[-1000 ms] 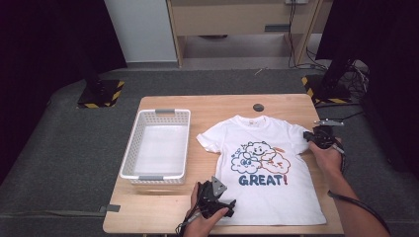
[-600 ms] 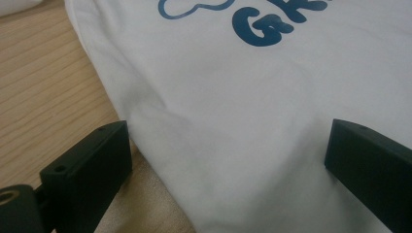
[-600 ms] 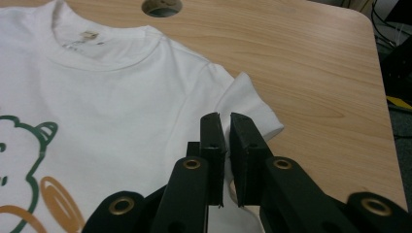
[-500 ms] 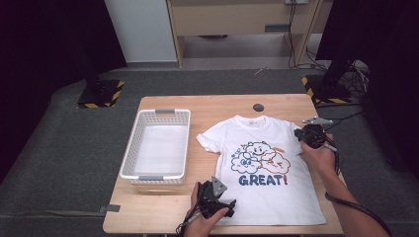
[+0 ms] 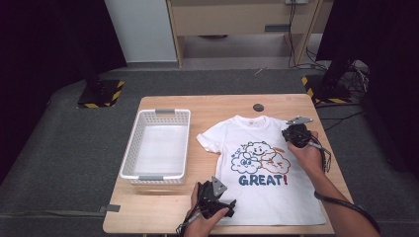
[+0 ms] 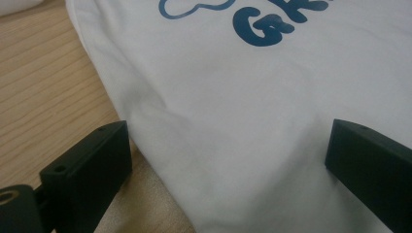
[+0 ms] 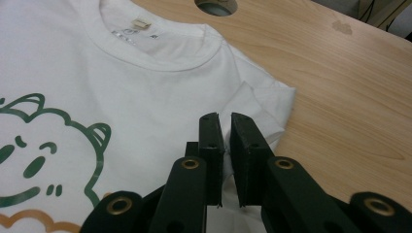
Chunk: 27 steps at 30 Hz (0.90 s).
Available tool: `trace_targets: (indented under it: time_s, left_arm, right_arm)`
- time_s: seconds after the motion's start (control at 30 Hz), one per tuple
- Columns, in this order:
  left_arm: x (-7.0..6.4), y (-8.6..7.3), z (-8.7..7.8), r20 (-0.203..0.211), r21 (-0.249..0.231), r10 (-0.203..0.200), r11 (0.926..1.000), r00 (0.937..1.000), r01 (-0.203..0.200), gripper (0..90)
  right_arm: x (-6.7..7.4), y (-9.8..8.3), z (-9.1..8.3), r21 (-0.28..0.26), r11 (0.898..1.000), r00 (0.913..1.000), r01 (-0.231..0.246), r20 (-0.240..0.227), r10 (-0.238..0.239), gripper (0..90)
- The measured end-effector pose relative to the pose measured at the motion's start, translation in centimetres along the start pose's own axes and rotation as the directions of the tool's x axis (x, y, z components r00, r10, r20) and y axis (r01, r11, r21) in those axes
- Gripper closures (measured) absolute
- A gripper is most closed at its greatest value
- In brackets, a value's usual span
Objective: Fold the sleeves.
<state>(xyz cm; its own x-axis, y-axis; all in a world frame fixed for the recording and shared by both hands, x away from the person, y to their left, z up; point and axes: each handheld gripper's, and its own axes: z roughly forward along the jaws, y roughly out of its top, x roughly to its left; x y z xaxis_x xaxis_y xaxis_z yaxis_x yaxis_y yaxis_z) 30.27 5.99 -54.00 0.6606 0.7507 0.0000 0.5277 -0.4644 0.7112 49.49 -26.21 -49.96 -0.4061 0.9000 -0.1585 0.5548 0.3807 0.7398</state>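
Across the right half of the worktop (image 5: pixel 163 207) lies a white T-shirt (image 5: pixel 267 192), print up, its right sleeve folded in over the chest. On that sleeve the right hand-held gripper (image 7: pixel 226 141) is pinching a fold of cloth. At the shirt's lower left hem the left hand-held gripper (image 6: pixel 228 160) sits with jaws spread wide over the fabric. Left of the shirt stands a white basket (image 5: pixel 129 153).
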Motion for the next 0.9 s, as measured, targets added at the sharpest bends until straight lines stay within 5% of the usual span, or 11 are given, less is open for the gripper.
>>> trace_targets:
  time_s: [0.63,0.9]
  left_arm:
    - [-0.1,0.0,0.0,-0.002,0.0,-0.002,1.0,1.0,0.002,2.4]
    - [-0.1,0.0,0.0,-0.002,-0.002,-0.005,1.0,1.0,0.005,2.3]
  right_arm:
    - [1.3,0.8,2.0,0.026,0.999,0.9992,-0.028,-0.028,0.029,80.8]
    - [1.1,1.1,1.6,0.021,0.999,0.9977,-0.049,-0.045,0.05,66.5]
